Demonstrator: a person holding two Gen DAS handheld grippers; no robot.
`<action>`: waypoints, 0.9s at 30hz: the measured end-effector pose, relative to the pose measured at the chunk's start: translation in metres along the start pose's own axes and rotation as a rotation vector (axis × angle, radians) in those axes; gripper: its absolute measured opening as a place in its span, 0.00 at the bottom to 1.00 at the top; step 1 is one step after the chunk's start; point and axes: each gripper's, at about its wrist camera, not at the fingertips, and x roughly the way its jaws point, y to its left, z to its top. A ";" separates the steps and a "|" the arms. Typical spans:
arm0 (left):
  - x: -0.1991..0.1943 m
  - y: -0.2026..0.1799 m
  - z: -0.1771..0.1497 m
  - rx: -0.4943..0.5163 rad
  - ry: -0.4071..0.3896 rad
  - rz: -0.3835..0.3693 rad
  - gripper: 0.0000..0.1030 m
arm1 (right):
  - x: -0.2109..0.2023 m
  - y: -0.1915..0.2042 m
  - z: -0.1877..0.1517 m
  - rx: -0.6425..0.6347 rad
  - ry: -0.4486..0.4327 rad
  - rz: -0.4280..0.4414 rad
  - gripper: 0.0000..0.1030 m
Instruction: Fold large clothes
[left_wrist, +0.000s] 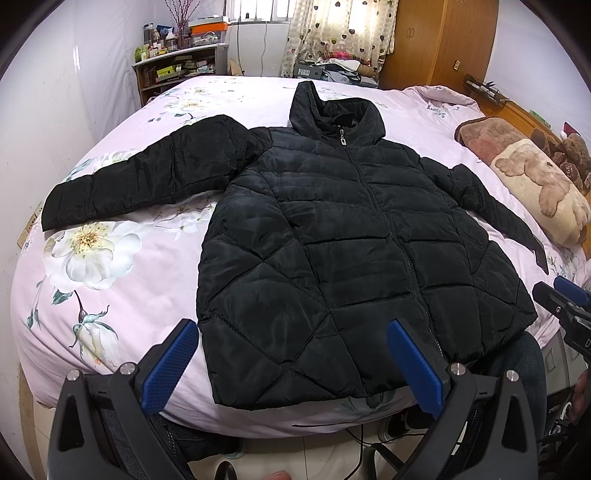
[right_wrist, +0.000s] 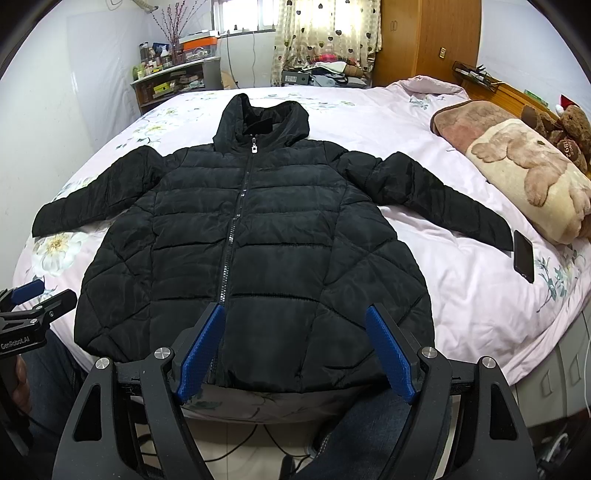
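One black puffer jacket (right_wrist: 255, 236) is laid flat, front side up, in the middle of one bed with a pink flowered sheet (right_wrist: 461, 280). Its zipper (right_wrist: 236, 218) is closed up to the collar. Its hood (right_wrist: 258, 118) is pointed to the far side, and its hem is seen at the near edge of the bed. Two sleeves are spread out, one to the left (right_wrist: 92, 199) and one to the right (right_wrist: 443, 199).

Two grippers are held near the hem, above the floor. The left gripper (left_wrist: 291, 365) is seen with its two blue pads wide apart and nothing between them. The right gripper (right_wrist: 295, 354) is seen the same way, spread wide and empty.

One dark phone (right_wrist: 523, 255) is lying on the sheet, just beside the right cuff. One rolled blanket with a bear picture (right_wrist: 528, 177) is placed on the right side of the bed, and brown teddy bears (right_wrist: 569, 129) are seen behind it. One shelf full of bottles and boxes (right_wrist: 173, 77) is seen at the far left.
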 end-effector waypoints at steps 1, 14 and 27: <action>0.000 0.000 0.000 0.000 0.001 -0.001 1.00 | 0.000 0.000 0.000 0.000 0.000 0.000 0.76; 0.015 -0.003 0.020 0.040 -0.008 -0.001 1.00 | 0.014 0.000 0.011 -0.012 0.000 0.007 0.76; 0.064 0.014 0.093 0.031 -0.044 -0.016 1.00 | 0.066 0.003 0.080 -0.048 -0.041 0.052 0.76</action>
